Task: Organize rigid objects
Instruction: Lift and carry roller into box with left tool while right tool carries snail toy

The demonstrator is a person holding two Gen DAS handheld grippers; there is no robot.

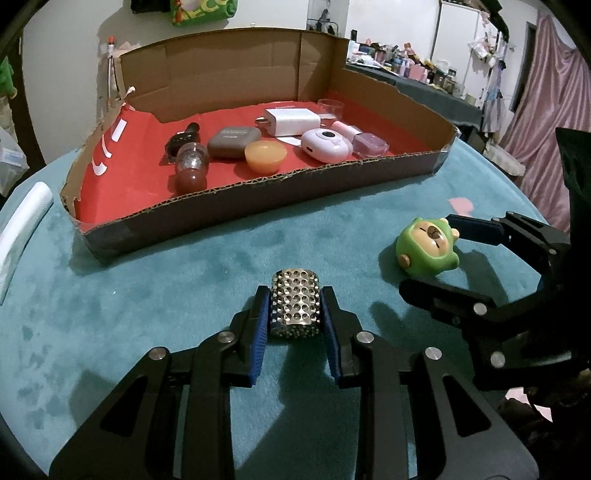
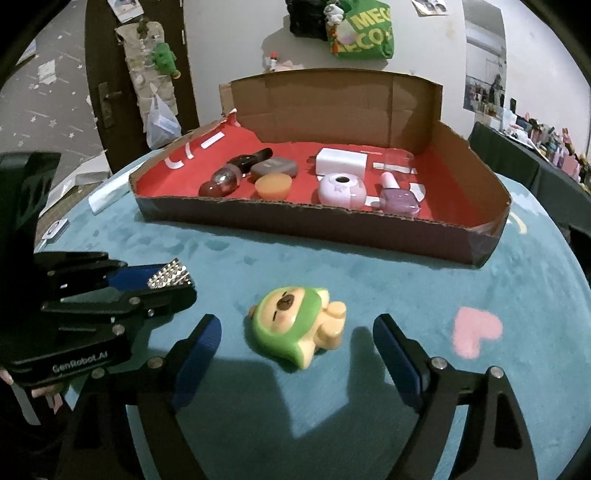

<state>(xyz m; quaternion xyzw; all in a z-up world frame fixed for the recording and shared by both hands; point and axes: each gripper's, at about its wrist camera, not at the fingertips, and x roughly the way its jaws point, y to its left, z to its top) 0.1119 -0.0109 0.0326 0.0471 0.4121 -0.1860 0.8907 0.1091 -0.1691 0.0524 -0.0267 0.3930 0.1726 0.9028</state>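
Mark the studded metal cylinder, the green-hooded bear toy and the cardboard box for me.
studded metal cylinder [image 1: 294, 303]: left wrist view, middle of its dimpled side.
green-hooded bear toy [image 2: 295, 325]: right wrist view, on its hood below the face.
cardboard box [image 2: 295, 225]: right wrist view, on its near outer wall.

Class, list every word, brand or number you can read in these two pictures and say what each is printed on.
"GenRobot.AI": on the left gripper body.
"MEG" over "ECO", cut off: on the green bag hanging on the wall.
Brown case: a short label, too blurred to read.
White charger: small print, unreadable.
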